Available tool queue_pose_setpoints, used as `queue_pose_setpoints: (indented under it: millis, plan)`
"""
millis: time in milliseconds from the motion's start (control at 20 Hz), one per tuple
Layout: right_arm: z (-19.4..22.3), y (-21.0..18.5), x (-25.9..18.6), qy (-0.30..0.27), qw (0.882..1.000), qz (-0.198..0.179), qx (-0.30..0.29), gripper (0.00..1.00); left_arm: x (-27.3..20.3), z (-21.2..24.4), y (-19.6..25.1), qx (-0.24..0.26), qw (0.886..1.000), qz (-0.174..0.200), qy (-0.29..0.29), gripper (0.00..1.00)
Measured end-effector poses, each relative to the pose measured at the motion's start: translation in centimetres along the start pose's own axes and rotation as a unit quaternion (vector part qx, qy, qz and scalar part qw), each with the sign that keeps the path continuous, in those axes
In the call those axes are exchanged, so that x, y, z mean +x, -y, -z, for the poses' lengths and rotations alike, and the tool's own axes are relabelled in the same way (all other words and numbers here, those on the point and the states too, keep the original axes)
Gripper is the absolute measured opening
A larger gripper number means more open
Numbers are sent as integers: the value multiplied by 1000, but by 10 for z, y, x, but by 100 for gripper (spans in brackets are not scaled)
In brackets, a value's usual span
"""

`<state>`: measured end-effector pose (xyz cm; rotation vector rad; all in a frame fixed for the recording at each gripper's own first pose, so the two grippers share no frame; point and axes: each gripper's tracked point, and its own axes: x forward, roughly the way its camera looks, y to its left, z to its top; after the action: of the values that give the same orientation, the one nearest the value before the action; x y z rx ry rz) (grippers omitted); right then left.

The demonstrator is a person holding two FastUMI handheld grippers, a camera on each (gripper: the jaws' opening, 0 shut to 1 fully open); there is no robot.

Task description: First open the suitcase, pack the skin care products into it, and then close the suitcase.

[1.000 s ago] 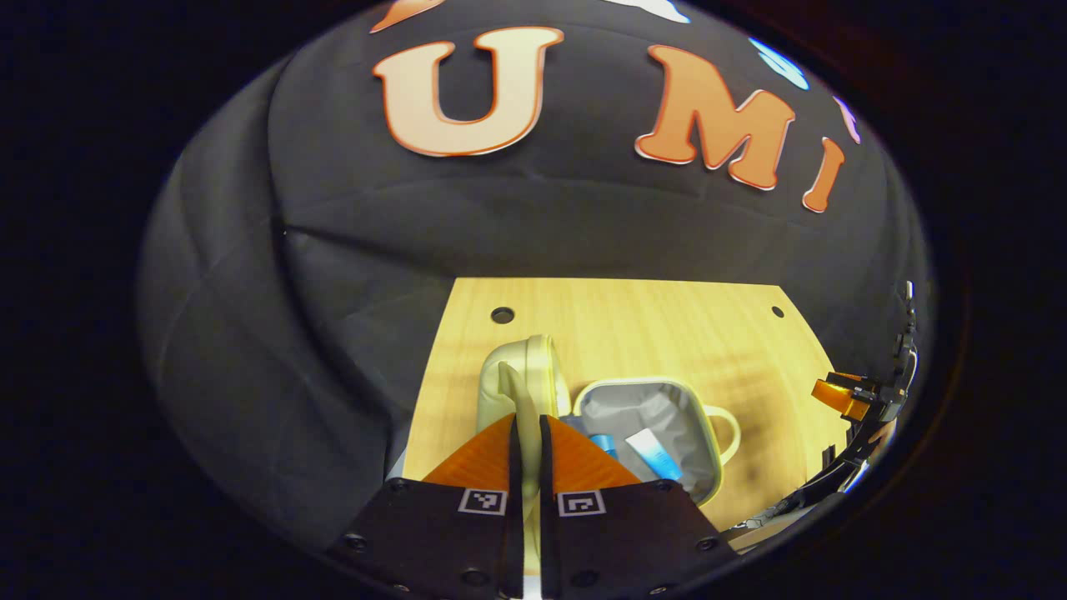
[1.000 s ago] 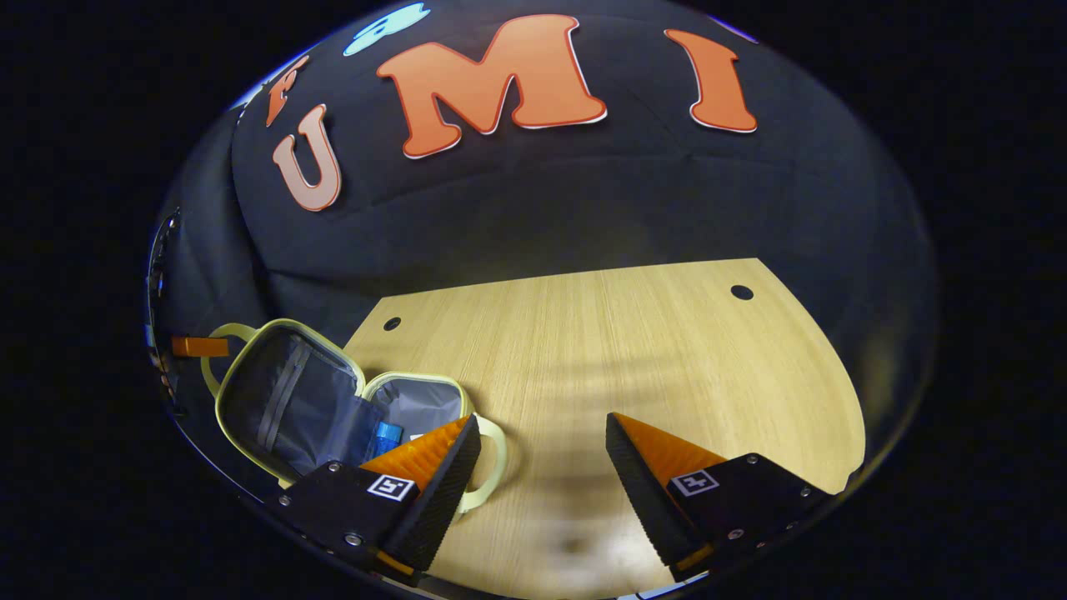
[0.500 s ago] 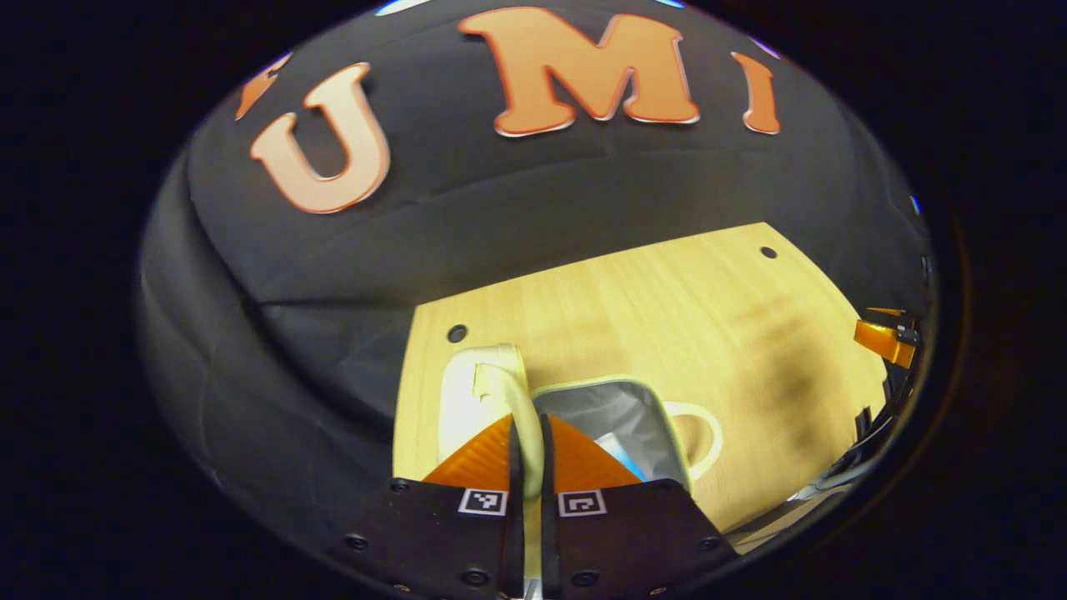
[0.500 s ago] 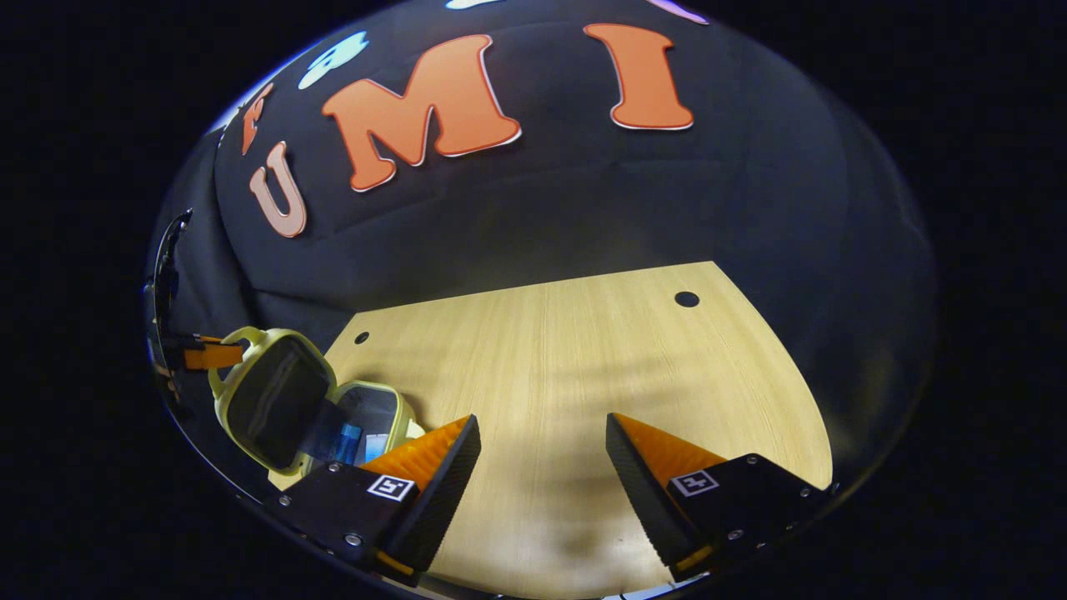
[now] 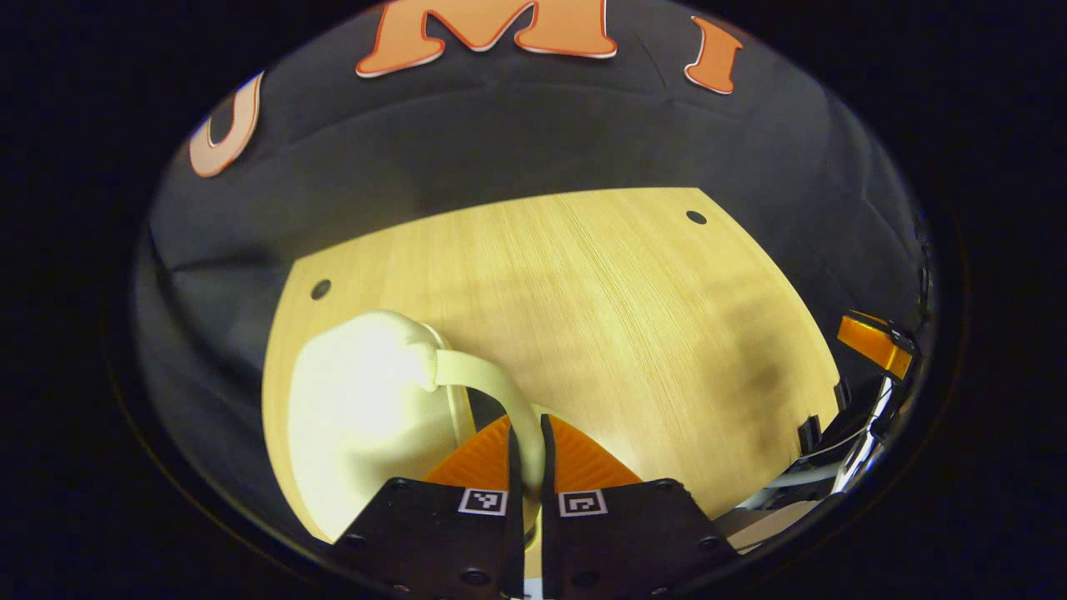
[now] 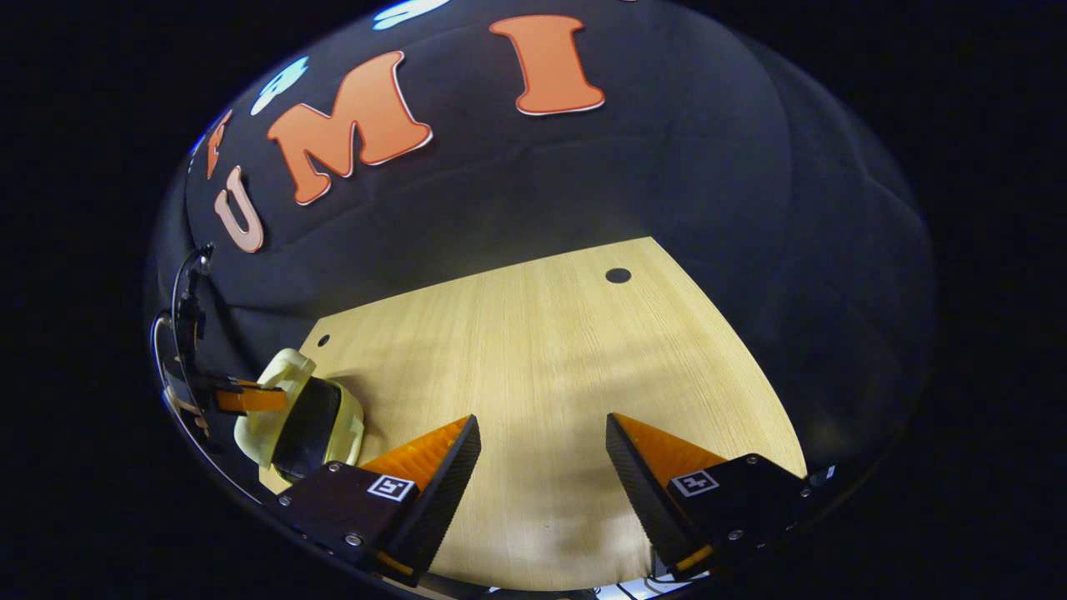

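The small pale cream suitcase (image 5: 358, 417) lies at the table's left, and its lid is tilted down over the base. My left gripper (image 5: 527, 425) is shut on the lid's curved handle (image 5: 488, 382). In the right gripper view the suitcase (image 6: 348, 417) sits at the left edge, with a narrow dark gap between lid and base. The left gripper (image 6: 250, 400) grips its handle there. The skin care products are hidden inside. My right gripper (image 6: 542, 421) hangs open over bare table, well right of the suitcase, with nothing between its fingers. The right gripper (image 5: 871, 343) also appears at the far right.
The light wooden table (image 6: 542, 333) has small round holes near its back corners (image 6: 618, 275). Black cloth walls stand close behind and beside it. Cables hang beside the left gripper (image 6: 179, 333).
My left gripper swung the lid by its handle from upright down over the base. The grey lining and blue tubes went out of sight. The right gripper stayed open and turned slightly right.
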<state>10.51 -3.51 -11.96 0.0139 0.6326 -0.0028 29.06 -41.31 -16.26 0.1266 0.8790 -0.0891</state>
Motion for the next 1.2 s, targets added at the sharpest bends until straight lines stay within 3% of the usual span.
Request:
queue_pose_setpoints:
  millis: [200,350,400,700,750,900,950,1050,1200]
  plan:
    - [9,18,-4,-9,1000,10,-6,96,34,19,15,-52,998,29,-30,8]
    - [14,21,-7,-15,1000,14,-20,96,43,24,17,-83,995,31,-48,7]
    - [14,18,-8,-16,1000,11,-23,96,42,24,17,-89,994,28,-50,11]
    - [19,5,-15,-20,999,-17,-40,96,5,10,15,-75,997,-7,-23,18]
    - [20,2,-16,-21,999,-23,-44,96,-11,0,10,-59,998,-20,-5,24]
    - [16,-9,-17,-17,998,-32,-49,96,-64,-37,9,-31,997,-31,60,81]
    - [10,-15,-19,-6,998,-37,-44,96,-81,-50,13,-34,996,-25,83,93]
    - [-6,-30,-27,21,998,-46,-40,96,-117,-81,21,-49,989,-16,136,96]
    - [-32,-43,-39,77,994,-47,-54,96,-161,-112,27,-70,971,-17,228,97]
